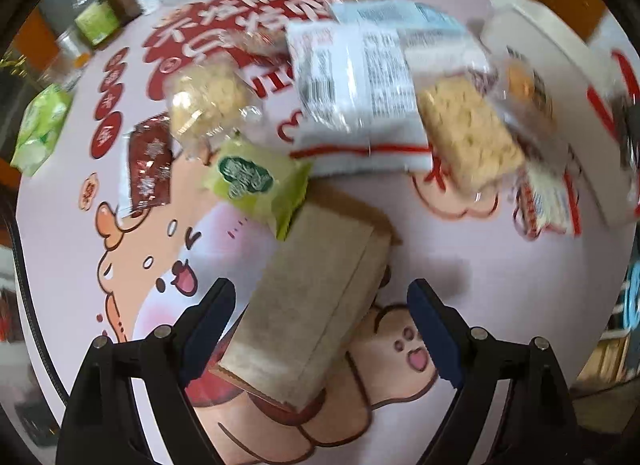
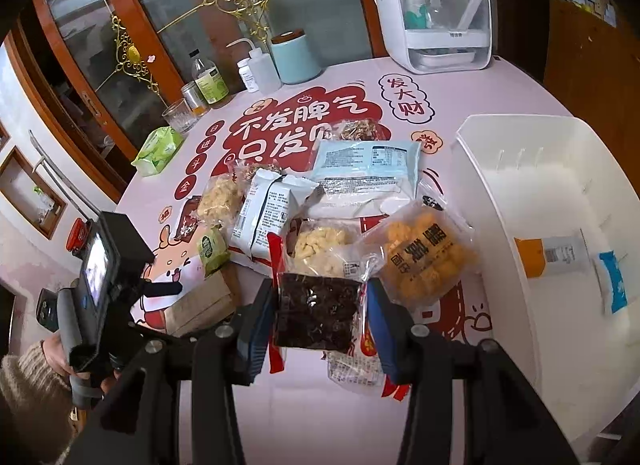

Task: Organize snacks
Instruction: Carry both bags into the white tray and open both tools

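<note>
While my left hand-held gripper [image 1: 320, 333] gaped around the brown box [image 1: 308, 301], my right hand-held gripper [image 2: 318, 315] clamped a dark snack packet [image 2: 318, 311]; the desk [image 2: 472, 93] read "发大财".

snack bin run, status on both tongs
Left tongs open over brown box. Right tongs shut on dark snack pack. White bin at right, path clear.

left gripper [image 1: 320, 329]: fingers spread wide, pointing down | right gripper [image 2: 318, 317]: fingers clamped, holding
</note>
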